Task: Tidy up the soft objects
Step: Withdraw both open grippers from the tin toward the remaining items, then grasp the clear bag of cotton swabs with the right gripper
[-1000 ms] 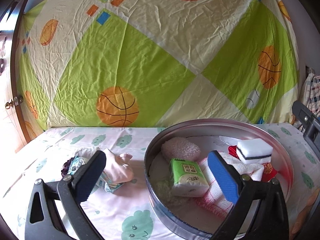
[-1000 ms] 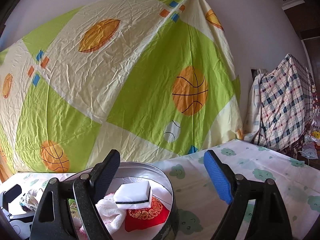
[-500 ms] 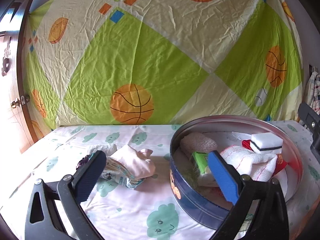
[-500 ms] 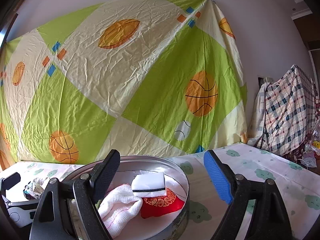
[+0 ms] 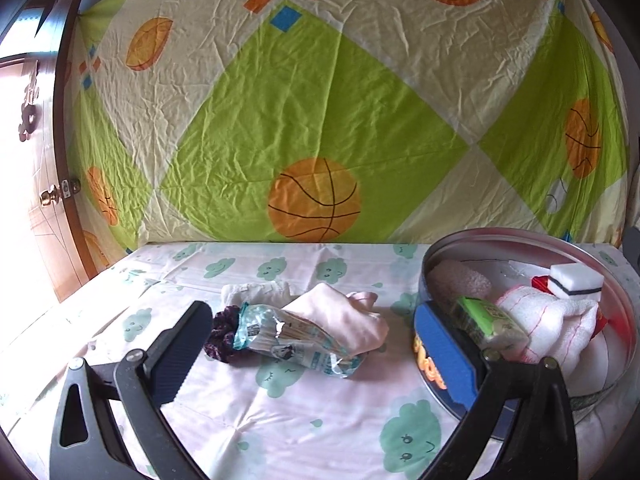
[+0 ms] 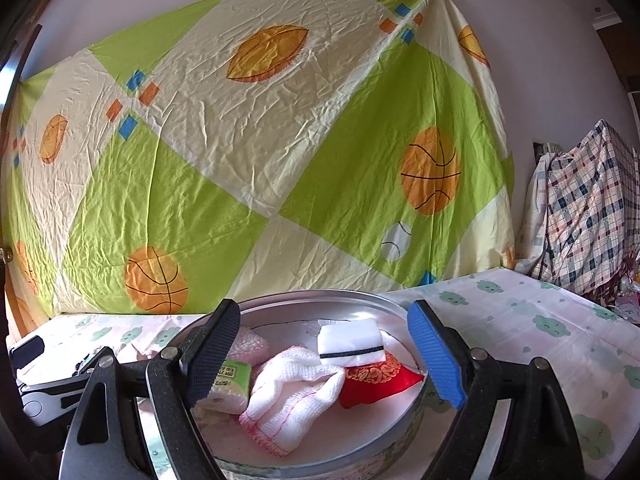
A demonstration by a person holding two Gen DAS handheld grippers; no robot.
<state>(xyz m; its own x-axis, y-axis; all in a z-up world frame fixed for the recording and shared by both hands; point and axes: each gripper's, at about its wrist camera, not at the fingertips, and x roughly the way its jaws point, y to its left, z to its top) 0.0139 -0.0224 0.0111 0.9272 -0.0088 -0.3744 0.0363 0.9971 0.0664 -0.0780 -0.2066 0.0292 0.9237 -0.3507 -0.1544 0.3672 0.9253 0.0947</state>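
Our left gripper [image 5: 312, 344] hovers spread over the pink cloth [image 5: 344, 320] and plastic packet [image 5: 296, 344] beside the round tin [image 5: 440, 376]; our right gripper [image 6: 324, 356], also spread, faces the tin's white towel [image 6: 296, 388].

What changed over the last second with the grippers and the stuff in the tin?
The left gripper swung left, off the tin, and now frames the pile on the bed. The right gripper dropped slightly toward the tin. Nothing was grasped or released; both stay open, items unmoved.

A basketball-print sheet [image 6: 256, 152] hangs behind the cloud-print cover [image 5: 280, 420]; plaid cloth [image 6: 588, 216] drapes at right.
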